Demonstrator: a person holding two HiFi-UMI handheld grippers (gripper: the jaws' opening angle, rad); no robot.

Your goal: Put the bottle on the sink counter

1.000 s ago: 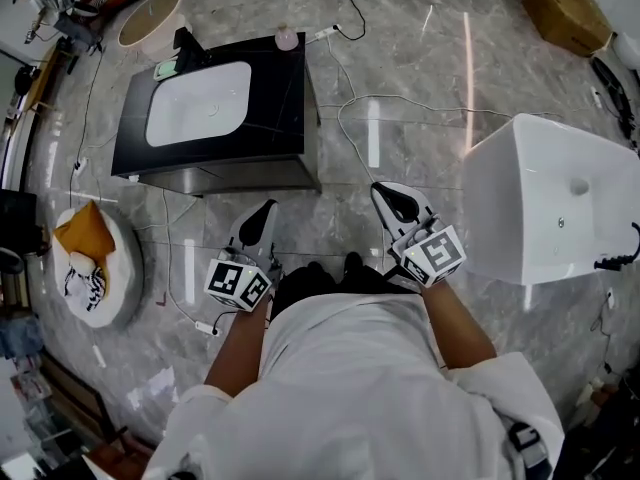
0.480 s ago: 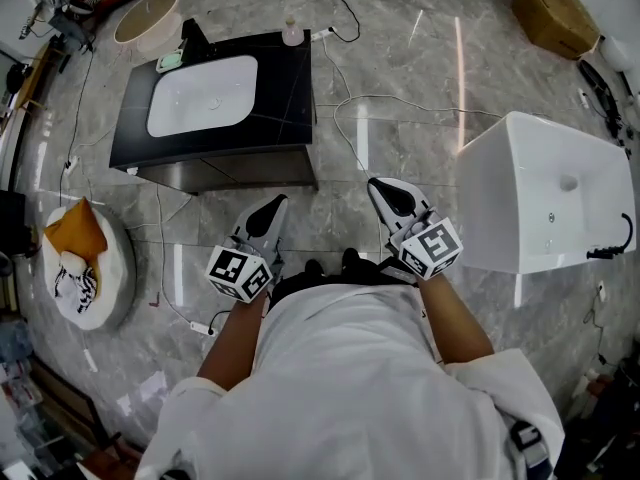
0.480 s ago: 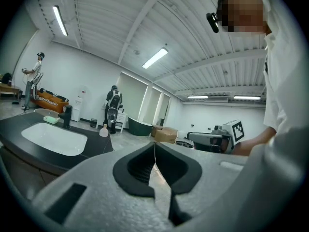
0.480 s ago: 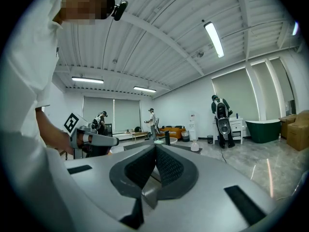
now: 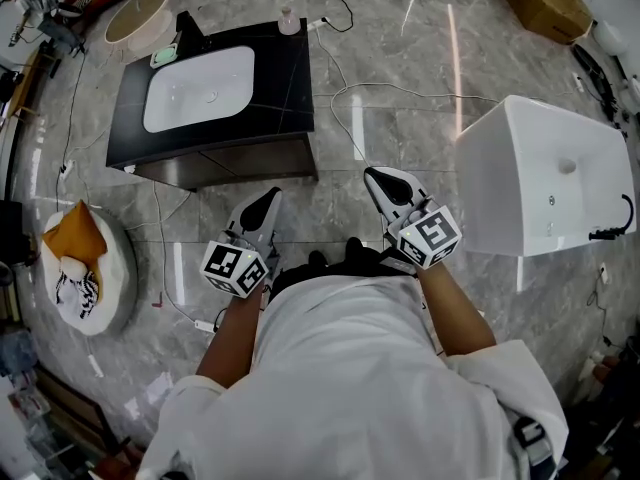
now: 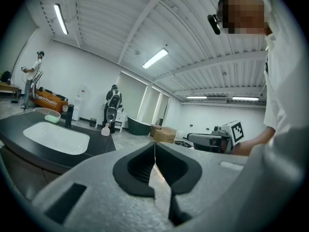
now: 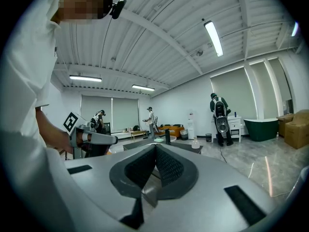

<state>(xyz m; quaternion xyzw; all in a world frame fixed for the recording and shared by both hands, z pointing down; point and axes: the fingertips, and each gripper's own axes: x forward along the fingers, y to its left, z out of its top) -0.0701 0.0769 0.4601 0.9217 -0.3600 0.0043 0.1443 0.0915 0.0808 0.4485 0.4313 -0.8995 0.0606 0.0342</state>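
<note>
Grey veined marble floor [image 5: 400, 138] spreads glossy through a large white-walled room, ceiling strip lights mirrored in it and thin cables [image 5: 345, 98] trailing across it. A white tub [image 5: 540, 183] stands at the right. A black sink counter [image 5: 280, 78] with a white basin [image 5: 200, 88] stands ahead on the left. The left gripper [image 5: 268, 200] and right gripper [image 5: 378, 176] are held out well apart from the counter, each bearing black-and-white square markers. Both pairs of fingers are pressed together on nothing. The small pale bottle [image 5: 288, 20] stands at the counter's far right corner.
</note>
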